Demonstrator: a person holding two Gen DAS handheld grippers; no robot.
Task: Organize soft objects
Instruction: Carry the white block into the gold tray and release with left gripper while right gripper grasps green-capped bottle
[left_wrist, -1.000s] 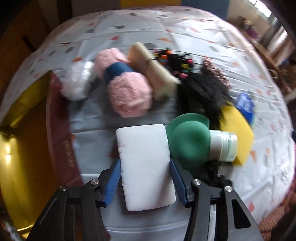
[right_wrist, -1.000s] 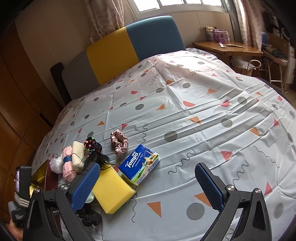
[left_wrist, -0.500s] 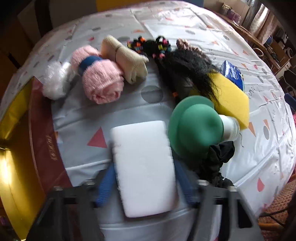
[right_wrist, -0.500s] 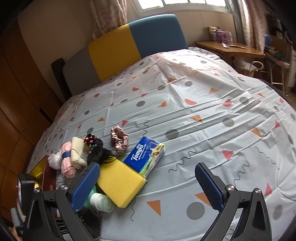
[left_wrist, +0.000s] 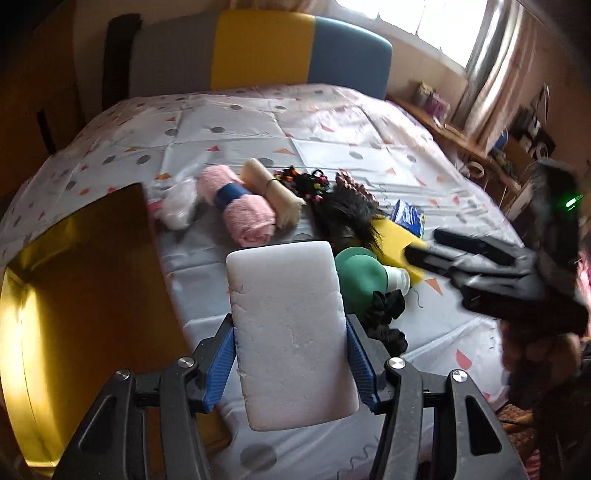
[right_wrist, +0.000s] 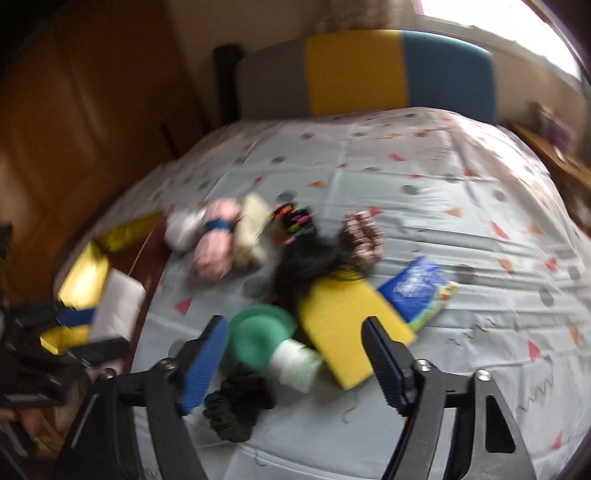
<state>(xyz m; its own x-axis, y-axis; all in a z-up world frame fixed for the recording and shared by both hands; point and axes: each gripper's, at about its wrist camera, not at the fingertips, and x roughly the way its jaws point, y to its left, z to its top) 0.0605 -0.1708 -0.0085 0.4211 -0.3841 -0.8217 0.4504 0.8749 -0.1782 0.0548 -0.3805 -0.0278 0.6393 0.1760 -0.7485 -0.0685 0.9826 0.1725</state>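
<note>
My left gripper (left_wrist: 291, 360) is shut on a white sponge block (left_wrist: 290, 332) and holds it lifted above the bed, beside a gold box (left_wrist: 74, 295); the sponge also shows in the right wrist view (right_wrist: 118, 308). My right gripper (right_wrist: 295, 363) is open and empty, hovering over a green-capped bottle (right_wrist: 273, 345), a yellow sponge (right_wrist: 351, 321) and a black scrunchie (right_wrist: 236, 406). A pink towel roll (left_wrist: 242, 208), a beige roll (left_wrist: 271, 192), black hair (left_wrist: 343, 218) and coloured hair ties (left_wrist: 301, 181) lie further back.
A blue tissue pack (right_wrist: 417, 291) and a pink scrunchie (right_wrist: 364, 236) lie to the right of the pile. A white plastic bag (left_wrist: 179, 206) lies by the pink roll. The patterned sheet (right_wrist: 461, 184) stretches to a yellow and blue headboard (right_wrist: 369, 81).
My left gripper has lifted the white sponge off the sheet and tilted up. My right gripper has swung left and down over the bottle and yellow sponge.
</note>
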